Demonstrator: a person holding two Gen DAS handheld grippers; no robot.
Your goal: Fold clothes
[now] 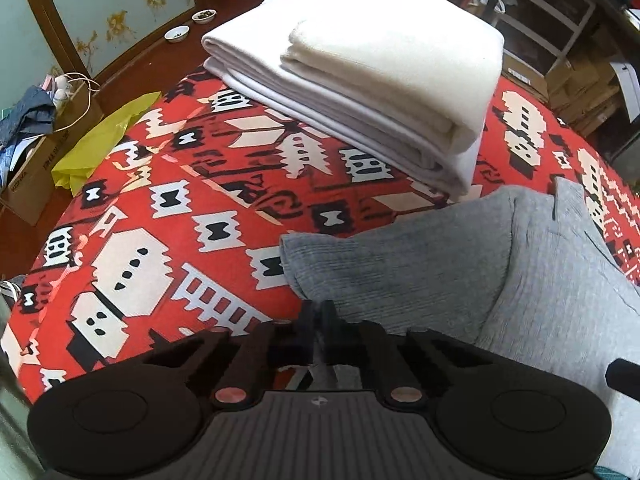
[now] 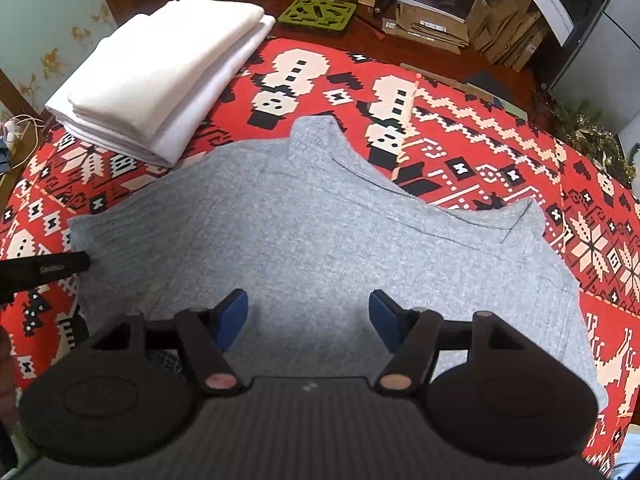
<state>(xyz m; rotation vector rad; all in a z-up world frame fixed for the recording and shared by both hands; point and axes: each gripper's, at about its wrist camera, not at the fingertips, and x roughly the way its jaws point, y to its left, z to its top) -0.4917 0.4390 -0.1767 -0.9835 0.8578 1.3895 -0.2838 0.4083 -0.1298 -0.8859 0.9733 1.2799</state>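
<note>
A grey ribbed garment (image 2: 304, 232) lies spread on the red patterned cloth (image 2: 480, 128), its collar toward the far side. In the left wrist view the grey garment (image 1: 420, 264) has its near left edge lifted, and my left gripper (image 1: 318, 316) is shut on that edge. From the right wrist view, that left gripper (image 2: 76, 262) shows as a black tip at the garment's left side. My right gripper (image 2: 306, 314) hovers open over the garment's near middle, blue pads (image 2: 236, 312) wide apart, nothing between them.
A stack of folded white cloths (image 1: 360, 64) (image 2: 160, 80) sits at the far left of the table. Beyond the edge are a yellow bag (image 1: 100, 140), cardboard boxes (image 2: 504, 28), bowls (image 1: 178, 34) on the floor and a green mat (image 2: 316, 12).
</note>
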